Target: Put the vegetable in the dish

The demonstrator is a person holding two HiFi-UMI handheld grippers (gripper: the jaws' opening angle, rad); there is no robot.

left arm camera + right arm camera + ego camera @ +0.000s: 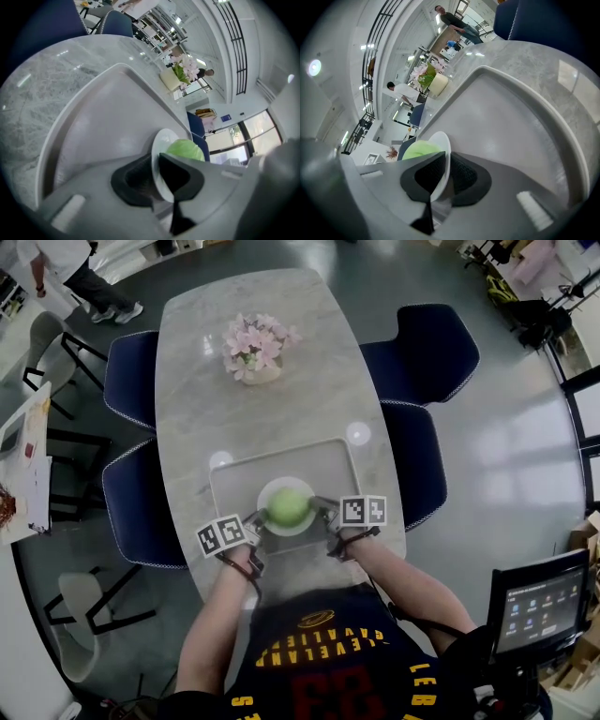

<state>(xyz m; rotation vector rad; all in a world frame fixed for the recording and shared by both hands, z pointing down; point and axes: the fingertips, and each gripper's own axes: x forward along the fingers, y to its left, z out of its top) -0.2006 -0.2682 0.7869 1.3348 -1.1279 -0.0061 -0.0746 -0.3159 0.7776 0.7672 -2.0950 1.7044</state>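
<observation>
Both left gripper [253, 522] and right gripper [326, 516] clamp the rim of the round white dish [284, 532]. Its round green cabbage [288, 507] looks light but rollable; we'd carry it level.

Marble table [281, 423], grey tray [232, 486], flower pot [259, 360]

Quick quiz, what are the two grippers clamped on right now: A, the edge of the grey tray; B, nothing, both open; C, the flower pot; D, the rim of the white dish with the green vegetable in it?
D: the left gripper and the right gripper each have their jaws shut on the rim of the white dish, on opposite sides, and the green vegetable sits in it.
</observation>
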